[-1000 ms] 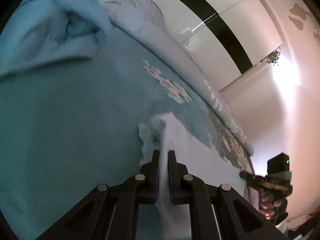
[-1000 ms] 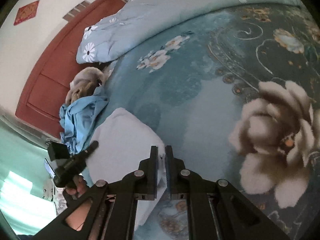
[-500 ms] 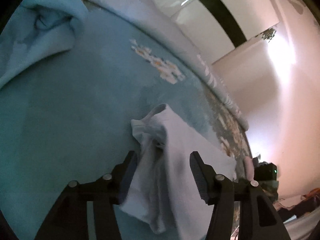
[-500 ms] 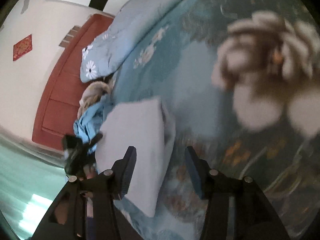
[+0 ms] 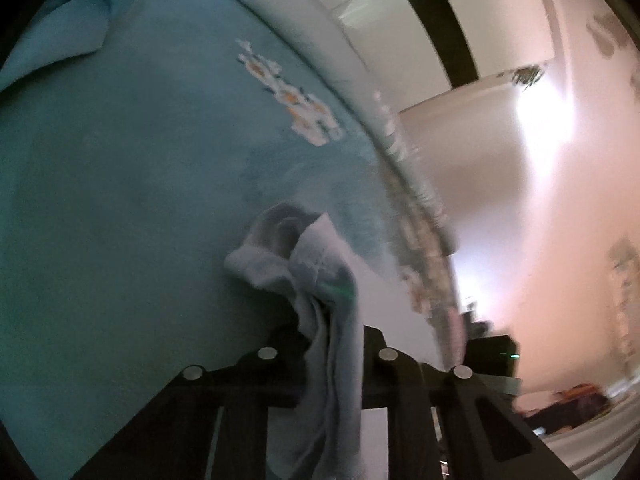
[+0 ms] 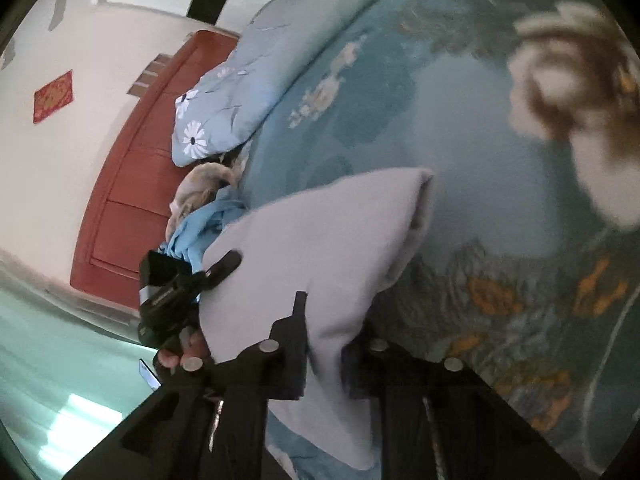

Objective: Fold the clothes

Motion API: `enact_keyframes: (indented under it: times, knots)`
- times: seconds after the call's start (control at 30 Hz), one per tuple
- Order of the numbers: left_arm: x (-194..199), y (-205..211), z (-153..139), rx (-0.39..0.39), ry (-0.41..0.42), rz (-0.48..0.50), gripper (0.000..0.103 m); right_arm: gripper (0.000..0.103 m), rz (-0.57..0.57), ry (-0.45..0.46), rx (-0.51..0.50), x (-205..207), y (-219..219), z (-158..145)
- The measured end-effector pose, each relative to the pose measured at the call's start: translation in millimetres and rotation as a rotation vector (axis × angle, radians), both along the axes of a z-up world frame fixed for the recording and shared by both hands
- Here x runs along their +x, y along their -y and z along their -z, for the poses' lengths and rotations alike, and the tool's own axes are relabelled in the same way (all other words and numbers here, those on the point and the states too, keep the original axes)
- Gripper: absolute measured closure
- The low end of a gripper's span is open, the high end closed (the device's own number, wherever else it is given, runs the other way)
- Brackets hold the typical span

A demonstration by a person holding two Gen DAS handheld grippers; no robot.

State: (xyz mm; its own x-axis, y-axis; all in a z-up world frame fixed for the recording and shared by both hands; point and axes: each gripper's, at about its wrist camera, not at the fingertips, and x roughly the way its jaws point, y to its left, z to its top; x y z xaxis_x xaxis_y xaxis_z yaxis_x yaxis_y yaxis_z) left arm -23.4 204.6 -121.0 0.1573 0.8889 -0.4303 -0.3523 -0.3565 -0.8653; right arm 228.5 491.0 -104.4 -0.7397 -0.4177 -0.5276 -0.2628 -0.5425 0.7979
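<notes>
A pale grey folded garment [image 6: 320, 240] lies on the teal flowered bedspread [image 6: 460, 120]. Its near edge runs between the fingers of my right gripper [image 6: 324, 320], which is shut on the thick fold. In the left wrist view the garment's bunched corner [image 5: 320, 264] hangs between the fingers of my left gripper [image 5: 334, 332], also shut on it. The left gripper [image 6: 176, 288] shows in the right wrist view at the garment's left edge, held by a hand [image 6: 184, 348]. The right gripper [image 5: 488, 356] is a dark blur in the left wrist view.
A crumpled light blue garment [image 6: 200, 232] and a brown one [image 6: 204, 180] lie beyond the folded piece. A blue daisy-print pillow [image 6: 248, 88] sits at the head of the bed by a red-brown wooden panel [image 6: 132, 180]. The bed's edge [image 5: 420, 208] is to the right.
Both grippers were shut a second ago, opened wide, and have now closed again on the garment's thicker folded edges. The garment is folded over and bunched.
</notes>
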Motion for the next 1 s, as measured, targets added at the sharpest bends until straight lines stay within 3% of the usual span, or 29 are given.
enact_keyframes:
  times: [0.1, 0.2, 0.3, 0.37, 0.47, 0.6, 0.63, 0.67, 0.73, 0.83, 1.0]
  knots:
    - [4, 21, -21, 0.123, 0.046, -0.026, 0.088, 0.093, -0.051, -0.057, 0.037, -11, -7, -34]
    - [4, 42, -40, 0.192, 0.018, -0.061, 0.088, 0.093, -0.087, -0.113, 0.075, -24, -14, -66]
    - [-8, 50, -35, 0.096, -0.034, -0.103, 0.088, 0.093, -0.144, -0.106, 0.105, -50, -10, -71]
    - [-19, 48, -21, -0.008, -0.073, -0.133, 0.088, 0.093, -0.175, -0.051, 0.137, -75, -2, -52]
    - [-34, 47, 9, -0.129, -0.066, -0.152, 0.087, 0.093, -0.169, 0.048, 0.160, -96, 1, -17]
    - [-32, 59, 13, -0.114, -0.063, -0.147, 0.079, 0.091, -0.133, 0.068, 0.134, -90, -9, 0]
    - [-31, 62, 13, -0.105, -0.063, -0.146, 0.071, 0.086, -0.124, 0.056, 0.158, -83, -12, -4]
    - [-30, 65, 13, -0.096, -0.063, -0.144, 0.058, 0.070, -0.113, 0.057, 0.174, -78, -13, -5]
    - [-27, 67, 12, -0.082, -0.061, -0.133, 0.052, 0.056, -0.097, 0.065, 0.178, -71, -16, -3]
    - [-24, 54, 13, -0.087, -0.062, -0.099, 0.051, 0.056, -0.112, 0.071, 0.110, -73, -13, 10]
    - [-17, 49, 8, -0.099, -0.078, -0.111, 0.053, 0.056, -0.099, 0.069, 0.103, -86, -3, 18]
